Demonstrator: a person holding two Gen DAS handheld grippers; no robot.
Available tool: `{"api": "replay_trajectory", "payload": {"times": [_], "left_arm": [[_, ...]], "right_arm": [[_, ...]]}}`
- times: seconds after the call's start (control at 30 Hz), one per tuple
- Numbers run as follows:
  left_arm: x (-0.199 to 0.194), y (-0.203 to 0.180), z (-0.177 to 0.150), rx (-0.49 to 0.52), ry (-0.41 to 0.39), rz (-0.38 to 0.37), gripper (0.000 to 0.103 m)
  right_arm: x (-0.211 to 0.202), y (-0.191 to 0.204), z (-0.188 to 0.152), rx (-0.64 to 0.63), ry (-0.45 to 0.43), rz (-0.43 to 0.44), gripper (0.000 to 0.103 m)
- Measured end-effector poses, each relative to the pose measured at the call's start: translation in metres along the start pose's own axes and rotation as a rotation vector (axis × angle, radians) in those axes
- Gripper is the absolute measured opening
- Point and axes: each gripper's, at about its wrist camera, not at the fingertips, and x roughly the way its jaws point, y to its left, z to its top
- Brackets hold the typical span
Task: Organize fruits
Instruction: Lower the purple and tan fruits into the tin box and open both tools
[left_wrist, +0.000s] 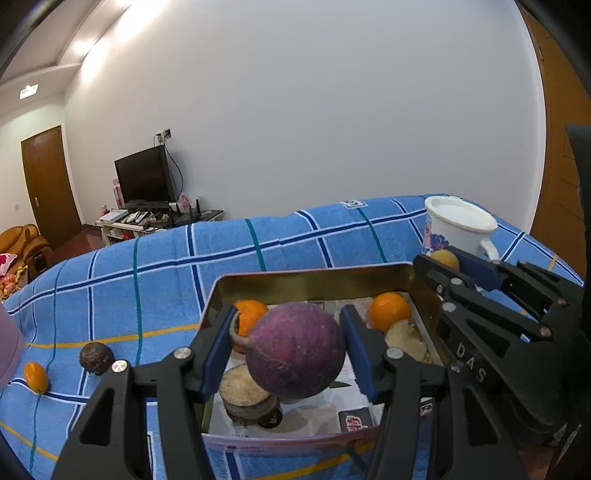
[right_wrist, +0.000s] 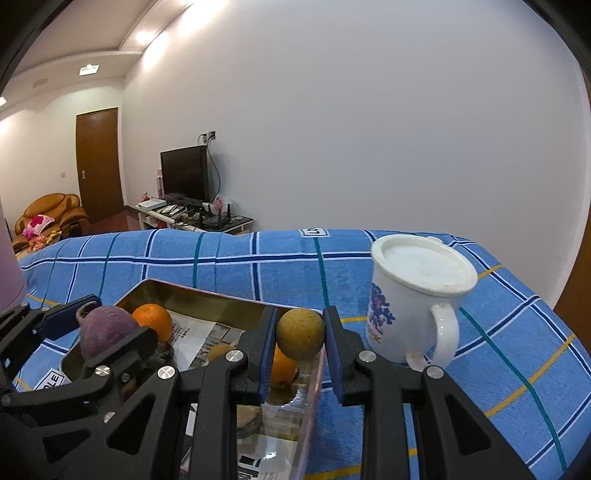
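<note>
My left gripper is shut on a round purple root-like fruit and holds it above a gold-lined tin box. In the tin lie two oranges and pale cut slices. My right gripper is shut on a small yellow-brown round fruit over the tin's right edge. The right wrist view shows the left gripper with the purple fruit at the left. A dark brown fruit and a small orange fruit lie on the cloth left of the tin.
A white lidded mug stands on the blue checked cloth just right of the tin. A pink object sits at the far left edge. Beyond the table are a TV stand, a door and a sofa.
</note>
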Motion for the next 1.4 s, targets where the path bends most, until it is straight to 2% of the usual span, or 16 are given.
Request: {"api": "replay_trajectory", "payload": {"times": [0.17, 0.4, 0.67, 0.83, 0.97, 1.1, 1.17, 1.27, 1.33, 1.4], "left_arm": [[0.008, 0.006, -0.002, -0.029, 0.027, -0.008, 0.058], [0.009, 0.009, -0.002, -0.033, 0.026, -0.003, 0.058], [0.009, 0.011, -0.002, -0.041, 0.025, 0.000, 0.058], [0.008, 0.014, -0.003, -0.054, 0.025, -0.008, 0.060], [0.004, 0.015, -0.003, -0.054, -0.001, 0.001, 0.067], [-0.006, 0.012, -0.002, -0.019, -0.064, 0.069, 0.080], [-0.010, 0.014, -0.001, -0.019, -0.084, 0.093, 0.088], [-0.016, 0.024, 0.001, -0.072, -0.102, 0.101, 0.103], [-0.020, 0.029, 0.002, -0.094, -0.112, 0.082, 0.103], [-0.023, 0.029, 0.003, -0.088, -0.119, 0.092, 0.103]], "right_arm": [[0.005, 0.003, 0.001, -0.012, 0.025, 0.031, 0.027], [0.017, 0.004, 0.001, -0.005, 0.078, 0.087, 0.027], [0.021, 0.006, -0.001, 0.005, 0.098, 0.140, 0.027], [0.030, 0.001, -0.003, 0.045, 0.147, 0.227, 0.027], [0.033, -0.006, -0.007, 0.113, 0.167, 0.293, 0.028], [0.027, -0.010, -0.007, 0.131, 0.140, 0.300, 0.030], [0.024, -0.012, -0.007, 0.141, 0.133, 0.301, 0.036], [0.022, -0.021, -0.007, 0.187, 0.123, 0.310, 0.051], [0.020, -0.028, -0.007, 0.226, 0.112, 0.332, 0.067], [0.016, -0.031, -0.006, 0.254, 0.089, 0.342, 0.071]]}}
